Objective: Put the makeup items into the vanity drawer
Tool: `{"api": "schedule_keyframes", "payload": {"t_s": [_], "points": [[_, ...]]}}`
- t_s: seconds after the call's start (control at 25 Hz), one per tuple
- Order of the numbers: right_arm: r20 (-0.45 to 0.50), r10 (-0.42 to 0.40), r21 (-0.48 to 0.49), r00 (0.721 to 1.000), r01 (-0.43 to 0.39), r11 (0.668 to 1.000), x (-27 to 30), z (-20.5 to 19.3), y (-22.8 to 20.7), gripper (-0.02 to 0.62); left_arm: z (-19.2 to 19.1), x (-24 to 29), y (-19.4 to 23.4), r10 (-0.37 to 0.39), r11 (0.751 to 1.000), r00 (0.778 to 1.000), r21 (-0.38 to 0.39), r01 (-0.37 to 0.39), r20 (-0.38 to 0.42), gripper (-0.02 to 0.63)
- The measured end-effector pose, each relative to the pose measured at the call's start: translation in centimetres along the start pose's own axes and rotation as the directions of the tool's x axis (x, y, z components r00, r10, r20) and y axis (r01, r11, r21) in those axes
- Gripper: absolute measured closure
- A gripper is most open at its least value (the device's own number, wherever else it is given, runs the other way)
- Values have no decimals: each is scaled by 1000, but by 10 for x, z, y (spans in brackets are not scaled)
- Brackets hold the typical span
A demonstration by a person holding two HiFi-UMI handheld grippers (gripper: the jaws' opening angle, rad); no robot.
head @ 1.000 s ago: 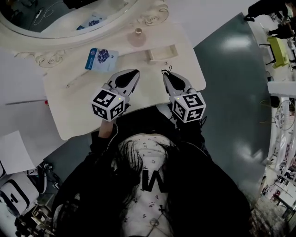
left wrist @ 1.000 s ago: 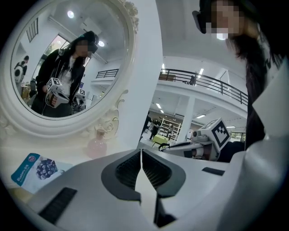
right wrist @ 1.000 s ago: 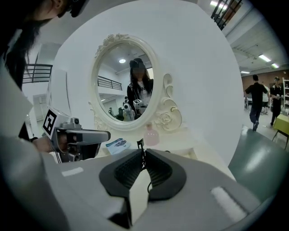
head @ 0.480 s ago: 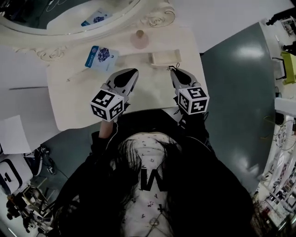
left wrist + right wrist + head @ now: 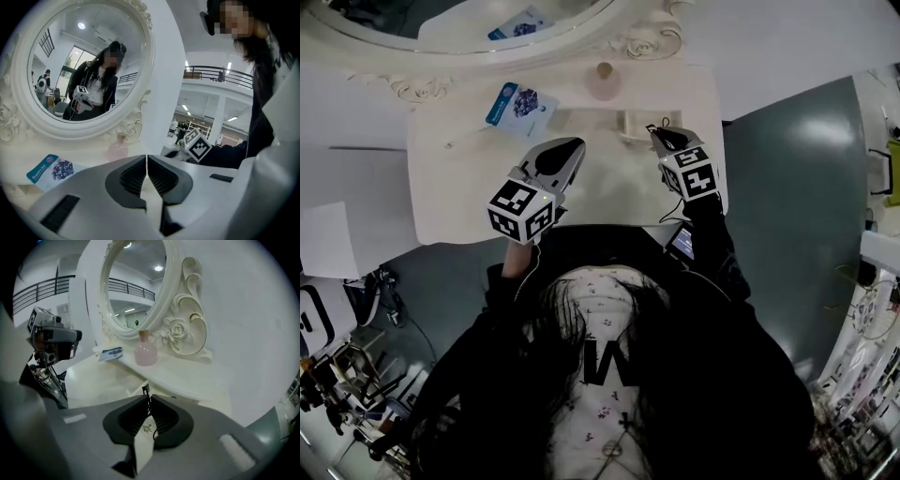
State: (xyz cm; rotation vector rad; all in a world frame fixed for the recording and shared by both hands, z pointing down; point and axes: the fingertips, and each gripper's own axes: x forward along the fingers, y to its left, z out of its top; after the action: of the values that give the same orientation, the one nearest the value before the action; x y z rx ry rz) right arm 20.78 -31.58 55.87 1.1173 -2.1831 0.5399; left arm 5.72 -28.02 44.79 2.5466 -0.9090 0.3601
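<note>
On the white vanity top (image 5: pixel 459 197) lie a blue packet (image 5: pixel 520 103) and a thin pale stick (image 5: pixel 461 140), and a pink glass bottle (image 5: pixel 603 82) stands by the mirror base. A small shallow drawer (image 5: pixel 630 124) is open just right of centre. My right gripper (image 5: pixel 659 131) is at the drawer's right side, shut on a thin black cord (image 5: pixel 146 391) with a small metal piece. My left gripper (image 5: pixel 571 143) hovers over the tabletop to the drawer's left, shut and empty. The left gripper view shows the packet (image 5: pixel 49 171) and bottle (image 5: pixel 118 150) ahead.
The oval mirror (image 5: pixel 487 37) with its carved frame rises along the back of the vanity. The tabletop ends just right of my right gripper, with grey floor (image 5: pixel 787 187) beyond. White sheets (image 5: pixel 323 253) lie off the left edge. The person's body is against the front edge.
My right gripper has moved forward with the cord, from mid-table up to the open drawer. The left gripper has stayed about where it was.
</note>
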Motion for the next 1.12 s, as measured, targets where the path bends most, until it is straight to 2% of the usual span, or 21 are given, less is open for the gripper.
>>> {"api": "schedule_keyframes", "payload": {"t_s": [0.16,0.28,0.4,0.56,0.68,0.88,1.12], "points": [[-96,93,-68,991,-99,993,17,-2,5,551,-1,0,1,14,1000,1000,-5,-14,-3,606],[-147,136,-157,980,-158,975,18,2,12,551,-2,0,2,18,1000,1000,-5,-19,-7,606],[-168,153,-230,974,-189,955,10,7,16,559,-3,-1,3,21,1000,1000,-7,-21,-8,606],[-187,120,-285,975,-171,943,9,9,8,561,-4,-2,6,26,1000,1000,-8,-26,-8,606],[-212,116,-298,970,-177,938,14,7,6,561,-3,-2,5,23,1000,1000,-5,-23,-7,606],[-241,208,-267,948,-271,925,15,6,22,561,-3,-4,6,23,1000,1000,-7,-23,-7,606],[-253,156,-282,955,-227,932,29,3,12,561,-4,-8,13,32,999,999,-11,-32,-8,606]]}}
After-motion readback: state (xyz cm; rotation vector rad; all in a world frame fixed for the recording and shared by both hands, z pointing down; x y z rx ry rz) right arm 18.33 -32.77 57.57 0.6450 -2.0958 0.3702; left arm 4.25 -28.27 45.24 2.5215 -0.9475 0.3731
